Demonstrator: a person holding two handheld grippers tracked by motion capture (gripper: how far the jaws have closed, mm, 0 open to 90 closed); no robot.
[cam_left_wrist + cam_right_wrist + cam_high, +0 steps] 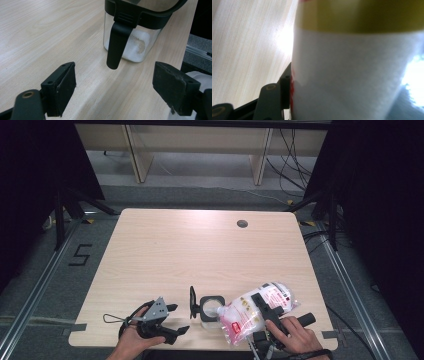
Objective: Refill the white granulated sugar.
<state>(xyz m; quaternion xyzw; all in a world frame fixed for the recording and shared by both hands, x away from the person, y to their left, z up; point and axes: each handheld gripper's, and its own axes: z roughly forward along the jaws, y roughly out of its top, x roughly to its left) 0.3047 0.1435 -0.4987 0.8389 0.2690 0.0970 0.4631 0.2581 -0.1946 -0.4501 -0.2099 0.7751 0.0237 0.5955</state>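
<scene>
High view: I see the bag [252, 312] of white granules, printed in red and pink, tilted over the near right part of the table [200, 245], its lower end pointing toward the small clear container [210, 309] that stands near the front edge. My right gripper [265, 307] lies across the top of the bag, held by the right hand [295, 336], and it is clamped onto the bag; in the right gripper view I make out one black jaw pressed against the bag's white side, with a yellow band above it, very close and blurred.

My left gripper [175, 319] sits just left of the container in the left hand [132, 340], jaws spread wide and grasping nothing. In the left gripper view the container [132, 37] is straight ahead between the two pads [65, 85], apart from both, with a layer of white granules at its bottom, a black rim, and a black tab hanging down its near side. Its black lid [192, 302] stands flipped up on the container's left side.

At the far right of the table there is a round dark grommet hole [242, 224]. Beyond the table I see cables on the floor [295, 165].
</scene>
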